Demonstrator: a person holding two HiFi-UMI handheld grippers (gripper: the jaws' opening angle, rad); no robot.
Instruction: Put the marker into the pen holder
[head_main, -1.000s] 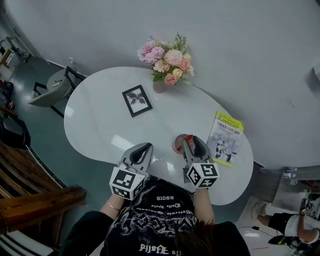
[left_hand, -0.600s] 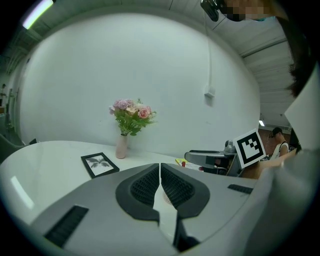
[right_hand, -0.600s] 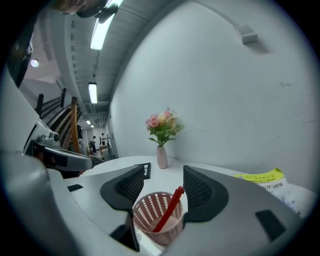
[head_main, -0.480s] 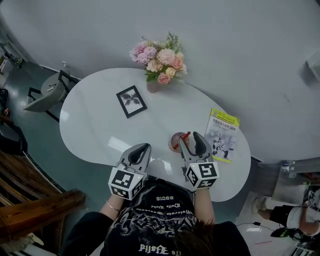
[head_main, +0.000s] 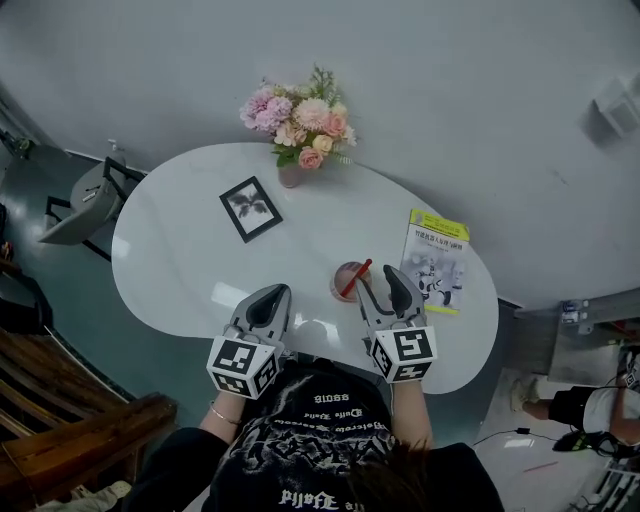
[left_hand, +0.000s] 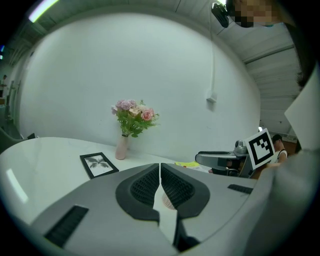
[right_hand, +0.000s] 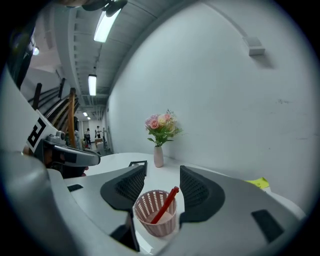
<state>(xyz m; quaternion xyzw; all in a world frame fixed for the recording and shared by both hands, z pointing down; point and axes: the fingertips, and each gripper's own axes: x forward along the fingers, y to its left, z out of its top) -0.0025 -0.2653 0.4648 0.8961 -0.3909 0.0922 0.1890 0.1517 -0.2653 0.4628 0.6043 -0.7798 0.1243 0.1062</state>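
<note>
A pink mesh pen holder (head_main: 345, 284) stands on the white table (head_main: 190, 245) near its front edge. A red marker (head_main: 357, 276) leans inside it, cap end up. My right gripper (head_main: 381, 281) is open just to the right of the holder. Its jaws have just been opening and nothing is gripped between them. In the right gripper view the holder (right_hand: 156, 216) and marker (right_hand: 165, 204) sit low between the spread jaws of the right gripper (right_hand: 162, 176), untouched. My left gripper (head_main: 266, 299) hovers at the front left and is shut on nothing, as the left gripper (left_hand: 160, 171) shows in its own view.
A vase of pink flowers (head_main: 294, 122) stands at the table's far edge, with a black picture frame (head_main: 249, 208) lying in front of it. To the right of the holder lies a yellow-green booklet (head_main: 436, 260). A grey chair (head_main: 84, 203) stands beyond the table's left end.
The right gripper's jaws have spread apart and risen a little off the marker, which now leans free in the holder. The left gripper has stayed put.
</note>
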